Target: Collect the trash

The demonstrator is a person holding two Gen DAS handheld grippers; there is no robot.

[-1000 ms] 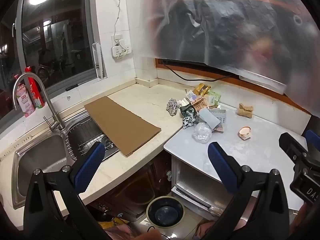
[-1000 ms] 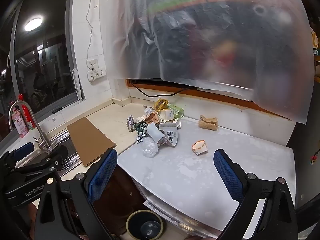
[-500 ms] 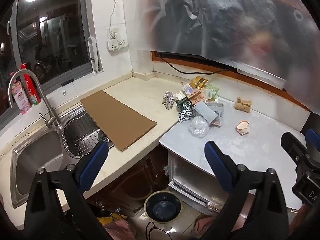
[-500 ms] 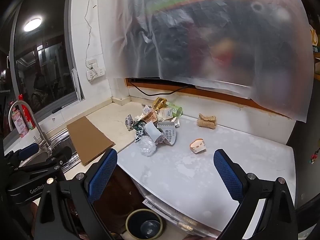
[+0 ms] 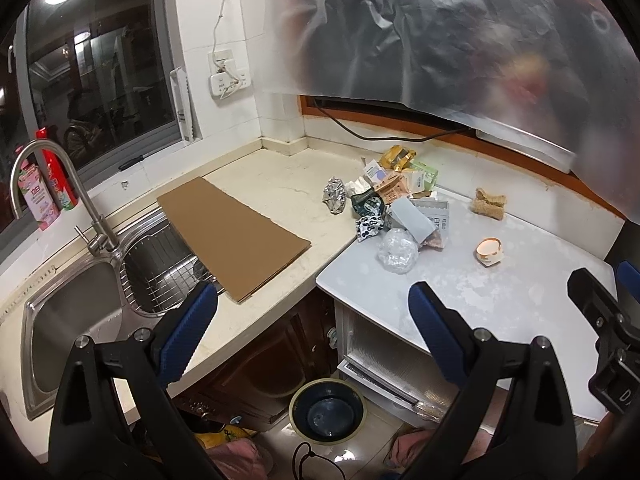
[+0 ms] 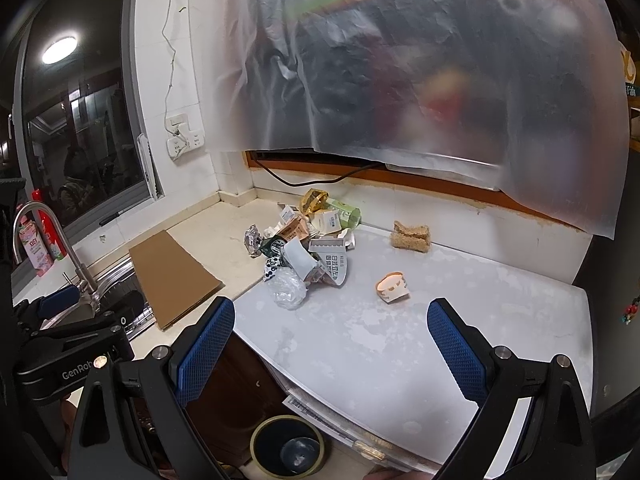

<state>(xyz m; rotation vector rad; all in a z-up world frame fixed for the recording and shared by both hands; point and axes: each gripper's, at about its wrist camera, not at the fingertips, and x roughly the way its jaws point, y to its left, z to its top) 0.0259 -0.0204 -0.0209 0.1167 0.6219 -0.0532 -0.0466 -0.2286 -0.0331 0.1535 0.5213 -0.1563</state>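
Note:
A heap of trash lies where the beige counter meets the white worktop: wrappers, cartons, a foil ball, a crumpled clear bag. A tipped paper cup lies apart to the right. On the floor below stands a round dark bin. My left gripper is open and empty, held well short of the heap. My right gripper is likewise open and empty above the worktop's front.
A brown cardboard sheet overhangs the sink with its tap. A tan scrubber sits by the back wall. A clear plastic sheet hangs above. The right gripper's body shows at the left view's right edge.
Both grippers have drifted slightly, the left view now sitting a little closer to the counter and trash. Nothing was picked up; both stay open.

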